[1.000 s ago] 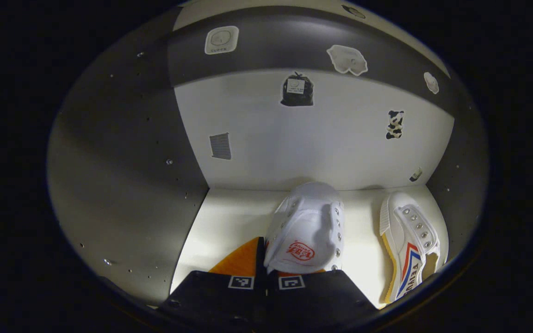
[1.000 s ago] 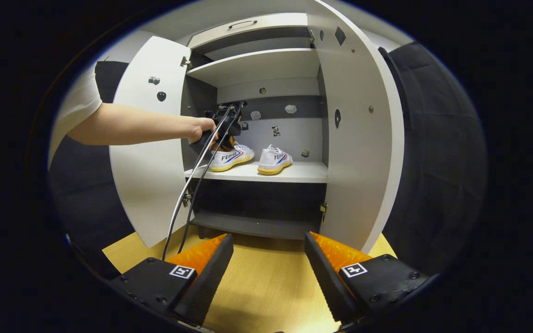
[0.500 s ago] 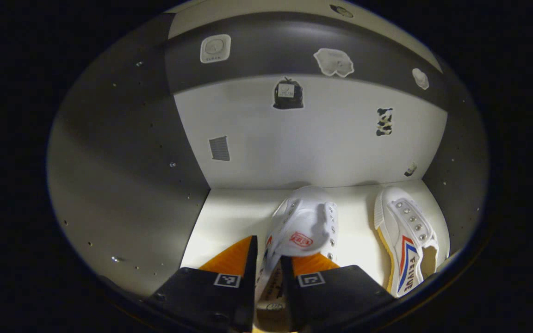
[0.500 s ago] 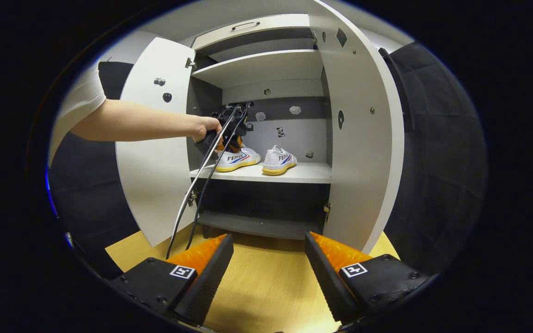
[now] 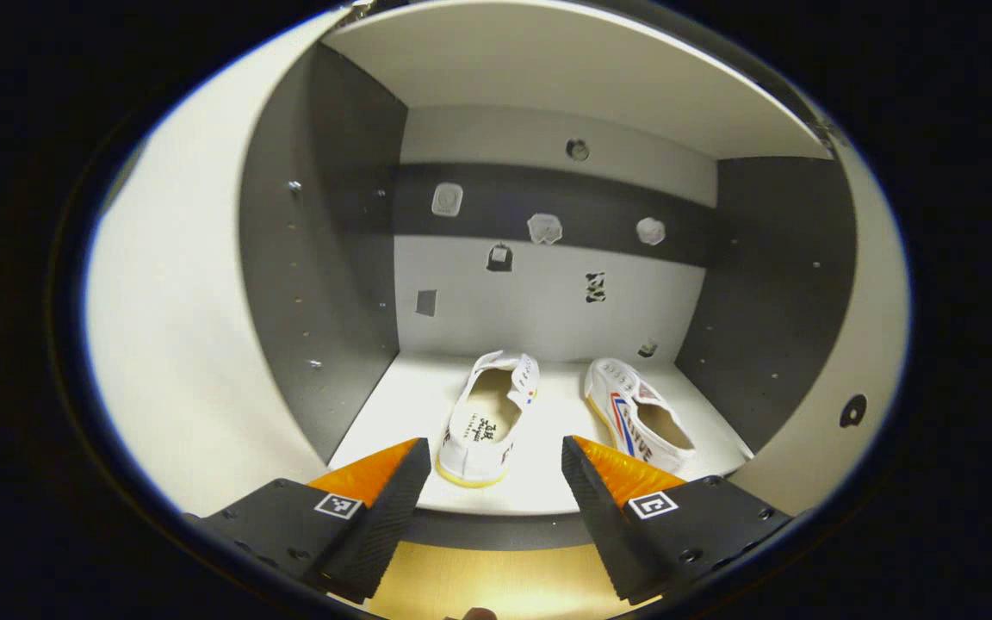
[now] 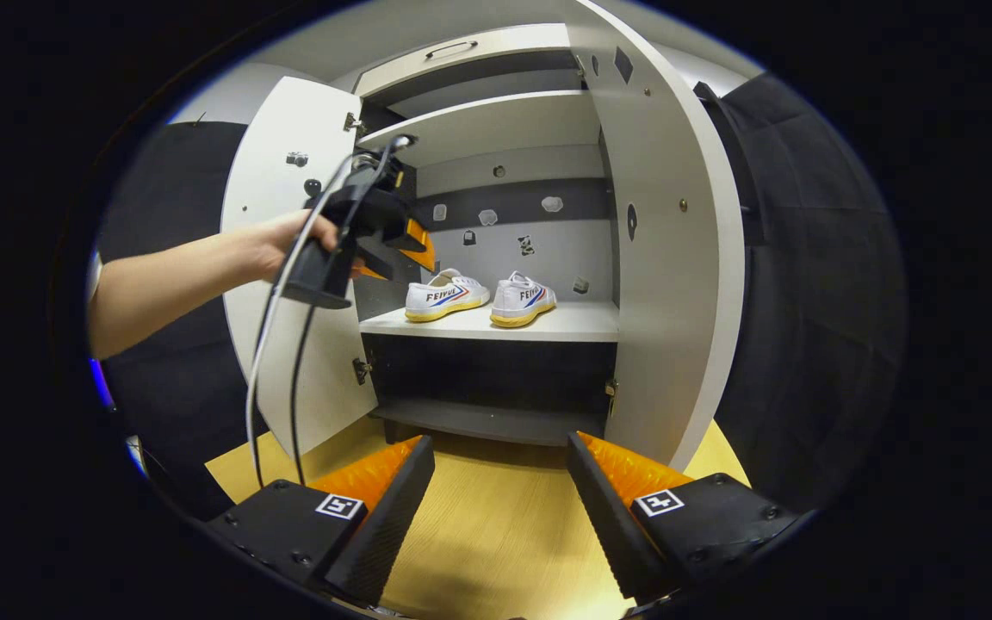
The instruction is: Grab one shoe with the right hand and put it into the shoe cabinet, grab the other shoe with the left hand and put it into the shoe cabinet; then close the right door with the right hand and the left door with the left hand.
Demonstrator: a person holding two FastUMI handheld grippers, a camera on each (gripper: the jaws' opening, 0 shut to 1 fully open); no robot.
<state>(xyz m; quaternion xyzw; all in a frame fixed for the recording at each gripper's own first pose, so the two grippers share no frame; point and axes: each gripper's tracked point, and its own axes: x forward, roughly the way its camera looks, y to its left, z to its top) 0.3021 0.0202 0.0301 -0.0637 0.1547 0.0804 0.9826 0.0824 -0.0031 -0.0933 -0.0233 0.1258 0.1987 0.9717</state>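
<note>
On the left, the open white left cabinet door [image 6: 289,284] stands swung wide, and in front of it a person's hand [image 6: 276,245] holds the left gripper [image 6: 401,250] out in the air, clear of the cabinet mouth. A second ago that gripper was deep inside with its fingers clenched on the heel of a shoe; half a second ago they were spreading; now, in the left gripper view, the left gripper [image 5: 489,478] has backed out with its fingers released and nothing between them.

The white canvas shoe with a yellow sole on the left [image 5: 489,418] now rests on the white middle shelf [image 5: 539,491], heel toward the opening. Just beside it, not touching, lies the white canvas shoe with red and blue stripes [image 5: 638,413], where it lay a second ago. So both shoes are stowed, and I judge the placing part of the task done.

Further right, the open white right cabinet door [image 6: 664,258] stands wide open. Low in the right gripper view, the right gripper [image 6: 500,482] hangs over the pale wooden floor [image 6: 496,534], fingers spread and empty, as it did a second ago. What remains is the doors: the right one first, which looks within reach, then the left.
</note>
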